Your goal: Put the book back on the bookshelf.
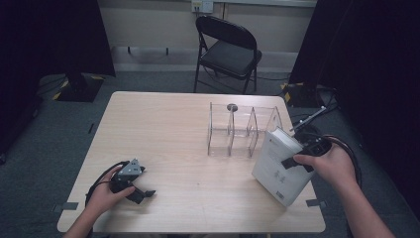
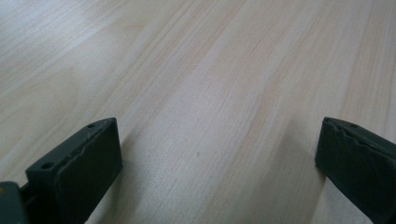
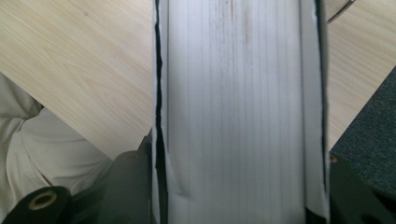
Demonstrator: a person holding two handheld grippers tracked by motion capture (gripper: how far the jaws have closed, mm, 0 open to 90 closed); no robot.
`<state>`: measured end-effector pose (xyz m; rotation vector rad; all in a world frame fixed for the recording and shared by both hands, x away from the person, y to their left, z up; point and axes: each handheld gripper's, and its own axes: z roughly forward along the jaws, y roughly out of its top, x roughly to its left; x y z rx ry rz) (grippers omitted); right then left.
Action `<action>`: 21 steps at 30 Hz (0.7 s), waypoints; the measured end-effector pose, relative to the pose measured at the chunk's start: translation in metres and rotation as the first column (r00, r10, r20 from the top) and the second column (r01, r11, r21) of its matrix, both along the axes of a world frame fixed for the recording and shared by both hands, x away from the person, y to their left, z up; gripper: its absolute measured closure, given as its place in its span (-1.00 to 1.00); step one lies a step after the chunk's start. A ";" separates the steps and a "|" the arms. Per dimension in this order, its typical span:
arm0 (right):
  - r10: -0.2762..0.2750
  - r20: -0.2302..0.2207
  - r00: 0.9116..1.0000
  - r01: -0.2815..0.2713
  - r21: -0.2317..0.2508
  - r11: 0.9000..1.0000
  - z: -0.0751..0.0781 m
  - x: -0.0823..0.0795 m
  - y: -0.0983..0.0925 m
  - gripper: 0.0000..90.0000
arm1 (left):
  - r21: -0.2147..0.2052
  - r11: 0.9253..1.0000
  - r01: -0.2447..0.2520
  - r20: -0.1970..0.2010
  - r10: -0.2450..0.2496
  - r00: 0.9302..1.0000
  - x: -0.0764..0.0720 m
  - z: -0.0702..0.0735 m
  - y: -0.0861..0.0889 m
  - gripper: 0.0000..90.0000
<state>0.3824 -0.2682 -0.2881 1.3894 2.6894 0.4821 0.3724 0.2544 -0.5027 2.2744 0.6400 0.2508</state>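
Note:
A thick white book (image 1: 279, 166) is held tilted above the table's right front corner, with my right gripper (image 1: 302, 157) shut on it across its thickness. In the right gripper view the book's page edge (image 3: 238, 112) runs up between the two black jaws, which press on both covers. My left gripper (image 1: 136, 191) rests low on the wooden table (image 1: 163, 134) near its front left. Its jaws stand wide apart with only bare wood between them (image 2: 215, 154).
A clear plastic file rack (image 1: 242, 130) with several slots stands on the table just behind the book. A black folding chair (image 1: 228, 49) is beyond the far edge. Grey floor lies past the table's right edge. A person's light trouser leg (image 3: 42, 149) is below the front edge.

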 end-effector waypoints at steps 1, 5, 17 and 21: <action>-0.008 -0.002 1.000 0.008 0.003 1.000 0.000 0.000 -0.001 0.17 | 0.005 1.000 -0.003 0.002 0.003 1.000 0.000 0.000 0.000 -1.00; -0.032 0.007 0.999 0.032 0.004 0.999 0.001 0.002 -0.004 0.17 | 0.005 1.000 -0.003 0.002 0.003 1.000 0.000 0.000 0.000 -1.00; -0.064 0.004 0.998 0.064 -0.012 0.998 0.000 0.013 -0.006 0.17 | 0.000 1.000 0.000 0.000 0.000 1.000 0.000 0.000 0.000 -1.00; -0.079 0.004 0.997 0.079 -0.014 0.997 0.002 0.018 -0.004 0.17 | 0.000 1.000 0.000 0.000 0.000 1.000 0.000 0.000 0.000 -1.00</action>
